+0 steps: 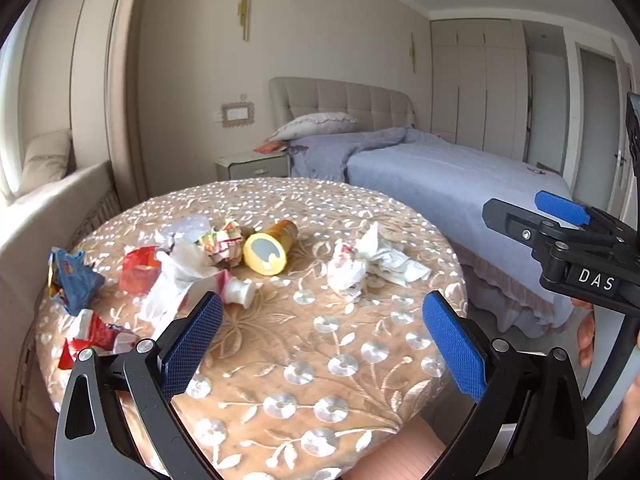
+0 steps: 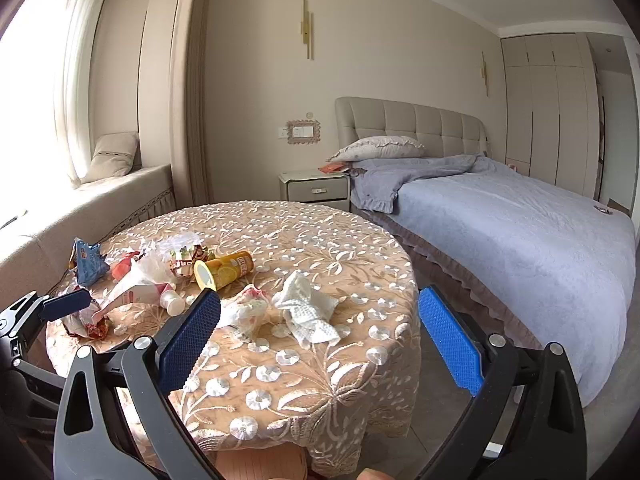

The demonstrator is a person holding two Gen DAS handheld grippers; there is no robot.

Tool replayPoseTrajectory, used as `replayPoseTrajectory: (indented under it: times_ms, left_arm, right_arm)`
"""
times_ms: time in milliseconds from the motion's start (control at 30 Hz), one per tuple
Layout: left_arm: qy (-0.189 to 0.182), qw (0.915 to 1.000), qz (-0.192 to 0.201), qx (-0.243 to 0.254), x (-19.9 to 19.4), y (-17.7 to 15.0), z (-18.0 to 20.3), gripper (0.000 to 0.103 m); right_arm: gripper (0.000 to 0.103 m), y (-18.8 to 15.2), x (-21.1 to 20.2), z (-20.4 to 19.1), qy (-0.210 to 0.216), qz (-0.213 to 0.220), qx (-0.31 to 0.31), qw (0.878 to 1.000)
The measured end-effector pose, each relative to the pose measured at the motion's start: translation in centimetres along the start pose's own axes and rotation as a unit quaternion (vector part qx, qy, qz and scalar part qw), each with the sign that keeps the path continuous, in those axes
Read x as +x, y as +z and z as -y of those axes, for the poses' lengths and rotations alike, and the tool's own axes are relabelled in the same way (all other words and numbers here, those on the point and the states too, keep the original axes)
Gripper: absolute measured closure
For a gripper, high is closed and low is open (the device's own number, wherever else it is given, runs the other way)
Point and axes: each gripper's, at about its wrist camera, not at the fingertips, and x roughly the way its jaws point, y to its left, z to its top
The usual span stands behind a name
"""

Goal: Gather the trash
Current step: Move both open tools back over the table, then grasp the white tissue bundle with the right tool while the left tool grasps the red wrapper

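Beige embroidered cloth covers a round table [image 2: 320, 360] in a bedroom, and trash is scattered over it. At the far left edge lies a crumpled blue wrapper [image 1: 74, 280], with a red and white wrapper [image 1: 94, 336] just in front of it. Next comes a red packet [image 1: 140, 270], then a squeezed tube with a white cap [image 1: 238, 292] beside clear plastic film [image 1: 176, 268]. Near the middle, a yellow cylindrical can [image 1: 268, 250] lies on its side, open end facing the camera, touching a crumpled printed wrapper [image 1: 222, 242]. To the right sit a wadded plastic bag [image 1: 346, 270] and white crumpled tissue [image 2: 308, 308], close together.

The left gripper [image 1: 322, 340] hovers above the table's near side, jaws spread wide, holding nothing. The right gripper [image 2: 318, 338] is likewise wide apart and empty, over the table's right edge. Behind stands a bed [image 2: 520, 240] with a lavender cover.
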Motion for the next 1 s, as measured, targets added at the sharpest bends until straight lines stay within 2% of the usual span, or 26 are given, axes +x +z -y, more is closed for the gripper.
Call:
replayPoseTrajectory:
  times_ms: [233,433,600,767,933,967,1000]
  left_arm:
    - [0.086,0.995,0.007,-0.051,-1.7,-0.8,-7.4,0.005]
    - [0.126,0.9878,0.001,-0.091,-2.0,-1.9,-11.9,0.005]
    - [0.149,0.9805,-0.014,-0.128,-1.8,-3.1,-15.0,0.005]
    - [0.158,0.9728,-0.054,-0.161,0.1,-4.2,-17.9,0.005]
    - [0.156,0.9714,-0.097,-0.151,2.3,-4.4,-18.5,0.005]
    - [0.157,0.9715,-0.105,-0.143,2.8,-4.4,-18.3,0.006]
    - [0.157,0.9719,-0.114,-0.133,3.2,-4.5,-18.1,0.009]
  right_arm:
    - [0.004,0.0,3.2,-4.3,0.03,-0.019,-0.022,0.999]
    - [0.004,-0.3,6.4,-6.3,0.034,-0.046,-0.028,0.998]
    - [0.004,-0.9,9.8,-7.5,0.022,-0.092,-0.036,0.995]
    - [0.004,-1.6,12.9,-8.5,0.014,-0.14,-0.049,0.989]
    - [0.004,-1.8,14.8,-9.1,0.006,-0.166,-0.061,0.984]
    - [0.006,-1.9,15.1,-9.1,0.005,-0.169,-0.062,0.984]
    - [0.015,-1.9,15.3,-9.2,0.004,-0.173,-0.064,0.983]
